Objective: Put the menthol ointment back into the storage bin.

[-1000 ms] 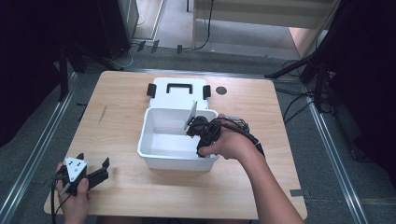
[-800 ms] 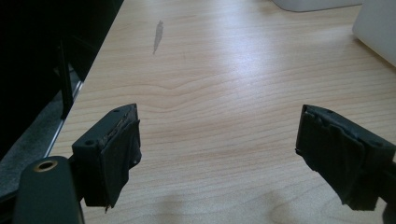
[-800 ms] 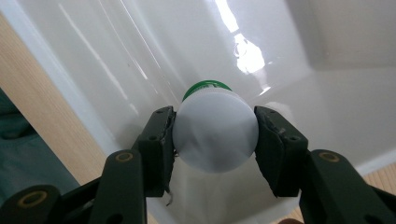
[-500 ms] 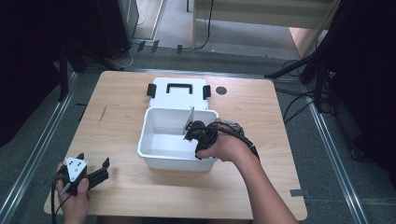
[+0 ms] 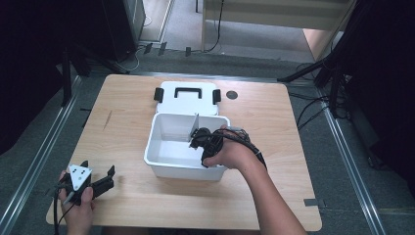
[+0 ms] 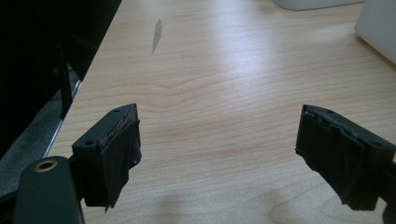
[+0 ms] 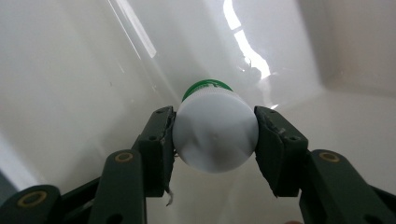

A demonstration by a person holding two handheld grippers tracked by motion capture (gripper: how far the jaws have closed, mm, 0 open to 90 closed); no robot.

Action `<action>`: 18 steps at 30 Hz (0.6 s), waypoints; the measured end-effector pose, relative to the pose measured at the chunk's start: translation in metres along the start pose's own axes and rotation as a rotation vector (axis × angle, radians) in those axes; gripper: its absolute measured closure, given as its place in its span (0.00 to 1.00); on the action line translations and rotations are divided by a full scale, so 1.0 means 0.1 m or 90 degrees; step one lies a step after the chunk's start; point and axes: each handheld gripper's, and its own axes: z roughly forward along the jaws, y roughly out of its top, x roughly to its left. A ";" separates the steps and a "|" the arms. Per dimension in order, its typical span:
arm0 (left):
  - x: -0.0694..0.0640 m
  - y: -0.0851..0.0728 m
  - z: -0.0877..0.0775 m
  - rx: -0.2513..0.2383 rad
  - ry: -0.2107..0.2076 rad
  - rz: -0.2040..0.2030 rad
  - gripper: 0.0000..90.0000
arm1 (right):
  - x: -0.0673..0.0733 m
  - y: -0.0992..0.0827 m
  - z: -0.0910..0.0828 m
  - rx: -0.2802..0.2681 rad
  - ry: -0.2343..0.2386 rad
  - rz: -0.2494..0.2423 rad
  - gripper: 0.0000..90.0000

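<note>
My right gripper (image 7: 215, 127) is shut on a small white bottle (image 7: 215, 140) with a green end, held by its round sides. It hangs inside the white plastic bin (image 5: 181, 170), close above the bin's floor near the right wall. In the high view the right gripper (image 5: 198, 138) reaches down into the bin from the right, and the hand covers the bottle. My left gripper (image 5: 110, 177) rests at the table's front left corner, far from the bin. Its jaws (image 6: 217, 140) are open wide over bare wood.
The bin's white lid (image 5: 186, 95) with black clasps and handle lies flat just behind the bin. A small dark round spot (image 5: 232, 94) sits to the lid's right. The wooden table (image 5: 274, 147) has dark floor and metal rails on both sides.
My right hand has sunk lower into the bin with the bottle still gripped. The left gripper has stayed where it was.
</note>
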 end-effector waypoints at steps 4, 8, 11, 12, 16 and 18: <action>0.00 0.00 0.00 0.000 0.000 0.000 0.16 | -0.01 0.03 0.03 -0.002 0.004 -0.001 0.57; 0.00 0.00 0.00 -0.002 0.001 -0.001 0.16 | -0.01 0.05 0.04 -0.008 0.012 0.005 0.57; 0.00 0.00 0.00 -0.002 0.001 0.000 0.16 | -0.01 0.05 0.04 -0.008 0.018 0.007 0.57; 0.00 0.00 0.00 -0.002 0.001 0.000 0.16 | -0.01 0.05 0.04 -0.008 0.018 0.007 0.57; 0.00 0.00 0.00 -0.002 0.001 0.000 0.16 | -0.04 0.05 0.06 -0.002 0.029 0.018 0.57; 0.00 0.00 0.00 0.000 0.001 0.002 0.16 | -0.08 0.05 0.08 -0.001 0.029 0.020 0.57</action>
